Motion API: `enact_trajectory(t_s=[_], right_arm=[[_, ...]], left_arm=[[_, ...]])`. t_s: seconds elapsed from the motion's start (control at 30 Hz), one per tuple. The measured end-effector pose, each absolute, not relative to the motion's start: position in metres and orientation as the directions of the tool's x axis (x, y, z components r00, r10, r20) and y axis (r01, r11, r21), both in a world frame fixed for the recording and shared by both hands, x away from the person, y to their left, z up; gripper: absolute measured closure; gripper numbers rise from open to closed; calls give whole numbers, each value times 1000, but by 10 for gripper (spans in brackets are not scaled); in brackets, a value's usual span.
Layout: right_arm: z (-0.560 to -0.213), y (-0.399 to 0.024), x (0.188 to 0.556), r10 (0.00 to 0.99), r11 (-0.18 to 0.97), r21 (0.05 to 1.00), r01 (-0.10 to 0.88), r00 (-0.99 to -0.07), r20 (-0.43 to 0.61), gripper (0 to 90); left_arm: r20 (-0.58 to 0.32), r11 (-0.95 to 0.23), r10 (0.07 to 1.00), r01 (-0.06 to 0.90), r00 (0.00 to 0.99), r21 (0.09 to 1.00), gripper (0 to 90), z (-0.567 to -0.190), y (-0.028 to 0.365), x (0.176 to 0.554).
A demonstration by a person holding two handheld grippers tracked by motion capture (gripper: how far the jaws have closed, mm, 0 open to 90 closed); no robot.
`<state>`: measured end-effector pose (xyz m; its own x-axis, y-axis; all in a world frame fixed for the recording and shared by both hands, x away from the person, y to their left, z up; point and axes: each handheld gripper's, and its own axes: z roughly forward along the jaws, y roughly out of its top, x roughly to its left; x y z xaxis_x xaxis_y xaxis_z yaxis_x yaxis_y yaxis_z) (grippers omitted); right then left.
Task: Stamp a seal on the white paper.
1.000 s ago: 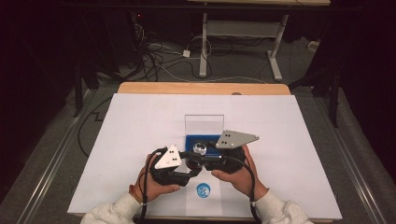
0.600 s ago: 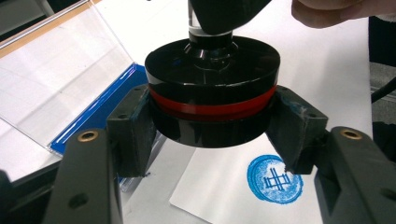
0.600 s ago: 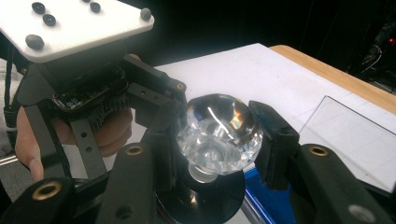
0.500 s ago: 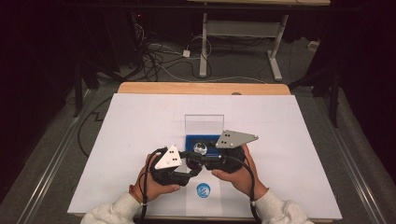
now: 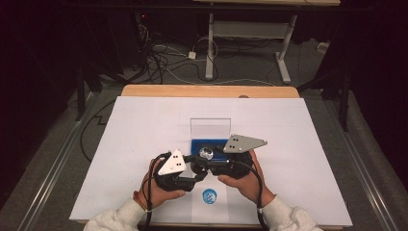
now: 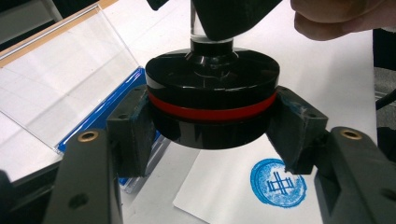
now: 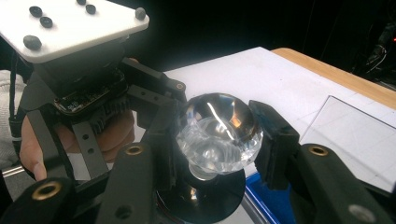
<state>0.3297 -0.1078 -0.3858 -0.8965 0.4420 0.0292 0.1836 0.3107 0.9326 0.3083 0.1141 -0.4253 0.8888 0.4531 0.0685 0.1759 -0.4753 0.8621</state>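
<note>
A wide white surface [image 5: 144, 144] with a wooden far edge carries everything here, and both of the person's hands meet over its near middle. Just beyond them stands a clear plastic case [image 5: 210, 129], its lid raised upright over a blue tray [image 6: 100, 116]; in the left gripper view the lid leans back at the left and the blue rim runs down behind the jaws. Nearer the person lies a white sheet of paper [image 6: 224, 196] bearing a round blue stamped mark [image 5: 209, 196], just below the grippers in the high view. The left gripper [image 5: 185, 173] is closed on a stamp [image 6: 212, 102], its pads clamped on either side of the round black base with the red band, held above the paper and apart from the blue mark. The right gripper [image 5: 219, 161] comes in from the other side, and its jaws are closed around the stamp's faceted clear knob [image 7: 219, 133], which sits on a short neck over the black base. The two grippers are nearly touching, each holding one end of the same stamp.
</note>
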Motion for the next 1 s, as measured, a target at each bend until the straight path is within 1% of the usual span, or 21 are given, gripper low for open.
enact_trajectory(t_s=[0.1,0.23,0.33,0.57,0.6,0.67,0.73,0.87,0.93,1.0], right_arm=[[-386,-109,329,442,298,937,184,-896,36,568],[-387,-110,328,446,296,939,175,-895,26,569],[-386,-109,326,444,314,938,147,-896,-8,570],[-387,-108,322,445,327,937,124,-895,-37,570],[-387,-108,322,443,332,936,122,-896,-41,571],[-386,-108,321,437,334,936,109,-898,-52,570],[-386,-107,319,434,352,931,97,-898,-71,571],[-387,-107,320,428,363,926,99,-901,-71,570],[-388,-106,321,415,372,922,110,-908,-60,570],[-388,-106,321,415,380,917,117,-908,-56,570]], left_arm=[[78,-477,459,172,885,862,368,-425,114,307],[128,-488,485,147,865,860,369,-423,112,302],[133,-495,484,145,865,857,369,-423,111,301],[127,-503,473,149,872,851,369,-423,111,301],[136,-503,477,142,868,852,369,-423,111,300],[124,-500,472,150,873,853,369,-422,111,301],[136,-512,468,143,873,847,369,-422,111,301],[136,-521,463,145,876,841,369,-423,111,301],[164,-547,455,130,875,827,368,-423,109,299],[164,-546,455,129,876,828,367,-423,109,299]])
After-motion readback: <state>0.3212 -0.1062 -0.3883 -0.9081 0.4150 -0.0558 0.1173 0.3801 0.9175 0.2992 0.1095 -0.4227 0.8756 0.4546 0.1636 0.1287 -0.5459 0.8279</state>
